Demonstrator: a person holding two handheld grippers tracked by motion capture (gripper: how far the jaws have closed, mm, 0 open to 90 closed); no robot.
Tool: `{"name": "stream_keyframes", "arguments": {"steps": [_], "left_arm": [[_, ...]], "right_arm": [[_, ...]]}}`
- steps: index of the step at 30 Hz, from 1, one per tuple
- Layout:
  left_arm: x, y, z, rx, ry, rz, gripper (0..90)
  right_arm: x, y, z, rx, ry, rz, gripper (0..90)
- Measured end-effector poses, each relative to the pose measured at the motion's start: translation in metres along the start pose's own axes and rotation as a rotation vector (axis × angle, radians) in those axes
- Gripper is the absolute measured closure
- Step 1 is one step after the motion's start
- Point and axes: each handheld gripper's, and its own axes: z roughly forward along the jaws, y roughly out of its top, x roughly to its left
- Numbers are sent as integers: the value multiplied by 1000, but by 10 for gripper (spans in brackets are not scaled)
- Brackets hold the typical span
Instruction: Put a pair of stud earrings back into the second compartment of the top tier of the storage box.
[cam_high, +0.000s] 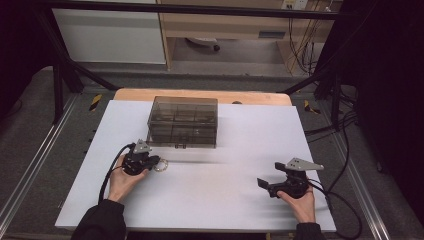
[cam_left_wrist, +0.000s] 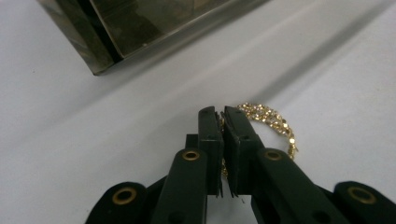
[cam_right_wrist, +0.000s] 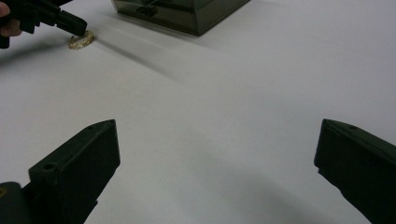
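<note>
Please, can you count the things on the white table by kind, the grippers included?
Grippers: 2, the left gripper and the right gripper
Smoky clear compartment box: 1
Gold chain bracelet: 1
Total: 4

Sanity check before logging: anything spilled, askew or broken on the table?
Nothing stands out. The smoky plastic box sits upright and closed on the white table. The left gripper is shut on the gold chain; the right gripper is open over bare table.

A white table (cam_high: 225, 190) carries a smoky compartmented box (cam_high: 183, 121) and a gold chain (cam_left_wrist: 271, 121) near it
</note>
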Motion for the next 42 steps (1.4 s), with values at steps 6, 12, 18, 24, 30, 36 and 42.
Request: {"name": "stream_keyframes", "arguments": {"steps": [6, 12, 18, 24, 30, 36, 42], "left_arm": [[0, 1, -5, -20, -12, -6, 858], [-3, 2, -12, -31, -23, -5, 860], [-5, 2, -20, -40, -30, -17, 863], [-7, 2, -25, -45, -35, -19, 864], [-9, 4, -34, -58, -46, -26, 864], [-13, 7, -43, -69, -57, -27, 864], [-18, 13, -51, -78, -63, -25, 864]], "right_arm": [[0, 0, 0, -1, -1, 0, 7], [0, 0, 0, -1, -1, 0, 6], [0, 0, 0, -1, 0, 0, 7], [0, 0, 0, 0, 1, 0, 7], [0, 0, 0, -1, 2, 0, 7], [0, 0, 0, -1, 2, 0, 7], [0, 0, 0, 1, 4, -1, 7]]}}
